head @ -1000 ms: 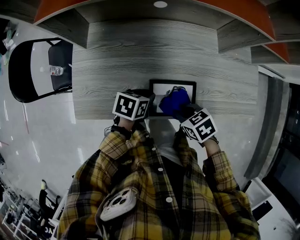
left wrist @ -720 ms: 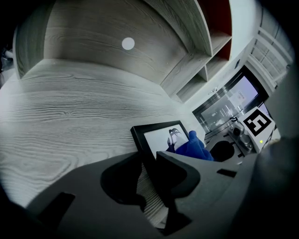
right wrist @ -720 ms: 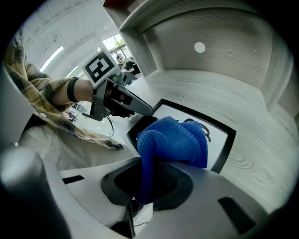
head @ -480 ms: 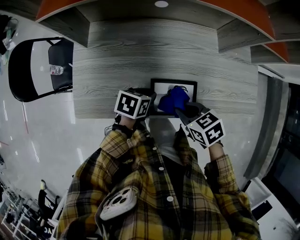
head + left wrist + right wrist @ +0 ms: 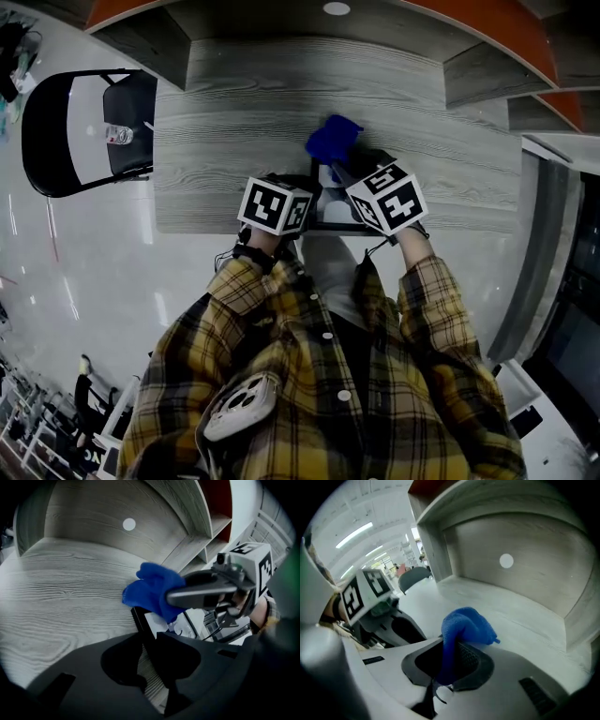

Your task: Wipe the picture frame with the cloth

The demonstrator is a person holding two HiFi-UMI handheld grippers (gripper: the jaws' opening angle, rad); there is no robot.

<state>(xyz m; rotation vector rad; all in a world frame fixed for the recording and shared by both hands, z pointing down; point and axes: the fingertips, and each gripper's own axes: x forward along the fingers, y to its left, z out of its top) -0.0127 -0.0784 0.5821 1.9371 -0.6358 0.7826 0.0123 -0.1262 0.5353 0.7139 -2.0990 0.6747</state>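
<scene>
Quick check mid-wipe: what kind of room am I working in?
Probably an office or showroom: a grey wood-grain desk set in orange-backed shelving, a black chair on glossy white floor, and long ceiling strip lights.

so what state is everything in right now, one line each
picture frame: on the table, its edge between the left jaws
blue cloth: bunched up, pinched at one end, by the frame's far edge
left gripper: closed on the frame's edge
right gripper: closed on the cloth

Yellow-black plaid shirt (image 5: 281,375); left tongs (image 5: 150,639), right tongs (image 5: 452,648) grey, seemingly plastic.
</scene>
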